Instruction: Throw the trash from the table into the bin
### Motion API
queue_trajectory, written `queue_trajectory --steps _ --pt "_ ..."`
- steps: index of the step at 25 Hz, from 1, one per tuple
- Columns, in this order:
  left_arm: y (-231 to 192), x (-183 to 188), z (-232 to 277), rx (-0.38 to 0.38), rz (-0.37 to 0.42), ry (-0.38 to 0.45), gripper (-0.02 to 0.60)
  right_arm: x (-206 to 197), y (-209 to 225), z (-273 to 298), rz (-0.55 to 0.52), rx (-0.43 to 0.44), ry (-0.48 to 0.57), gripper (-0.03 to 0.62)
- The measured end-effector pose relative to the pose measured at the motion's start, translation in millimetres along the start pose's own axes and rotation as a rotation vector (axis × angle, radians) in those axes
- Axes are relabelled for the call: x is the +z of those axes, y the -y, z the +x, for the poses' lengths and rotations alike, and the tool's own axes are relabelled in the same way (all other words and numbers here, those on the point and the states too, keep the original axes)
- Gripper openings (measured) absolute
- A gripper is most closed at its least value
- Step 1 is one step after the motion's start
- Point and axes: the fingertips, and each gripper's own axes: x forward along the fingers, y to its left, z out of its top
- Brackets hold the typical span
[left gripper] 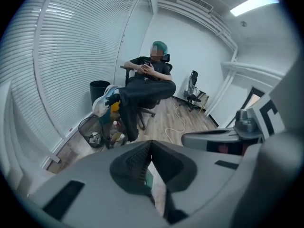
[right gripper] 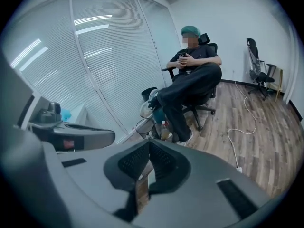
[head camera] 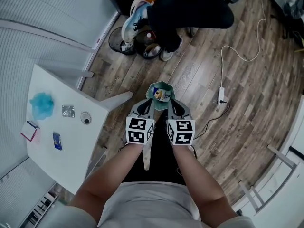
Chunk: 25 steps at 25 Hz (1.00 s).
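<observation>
In the head view my two grippers sit side by side above the wooden floor, right of the white table (head camera: 52, 151). Between them they hold up a teal wrapper (head camera: 160, 86) with something printed inside it. My left gripper (head camera: 151, 101) is shut on its left edge, and a teal and white sliver (left gripper: 148, 179) shows between the closed jaws (left gripper: 151, 147). My right gripper (head camera: 169, 101) is shut on the right edge, with a thin sliver (right gripper: 141, 191) in its jaws (right gripper: 148, 148). A round wire bin (head camera: 118, 41) stands ahead by the window wall.
On the table lie a blue crumpled wad (head camera: 42, 105), a silver packet (head camera: 68, 110), a small round thing (head camera: 85, 117), a pink-edged card (head camera: 29, 131) and a small blue packet (head camera: 57, 140). A seated person (head camera: 190, 8) has feet beside the wire bin (right gripper: 144, 126). A black bin (left gripper: 99, 90) stands behind. A cable and power strip (head camera: 221, 95) lie on the floor.
</observation>
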Motion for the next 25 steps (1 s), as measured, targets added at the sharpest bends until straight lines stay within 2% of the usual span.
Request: queue_trajectory --steps 9,15,25 --pt "17 77 -53 0.025 0.005 0.148 0.005 80 -30 -49 -0.019 0.043 0.133 0.006" --pt "25 124 -99 0.017 0.032 0.229 0.005 135 -68 -85 -0.086 0.073 0.223 0.006" --pt "30 189 -179 0.041 0.090 0.367 0.005 193 -131 -137 -0.138 0.123 0.342 0.006"
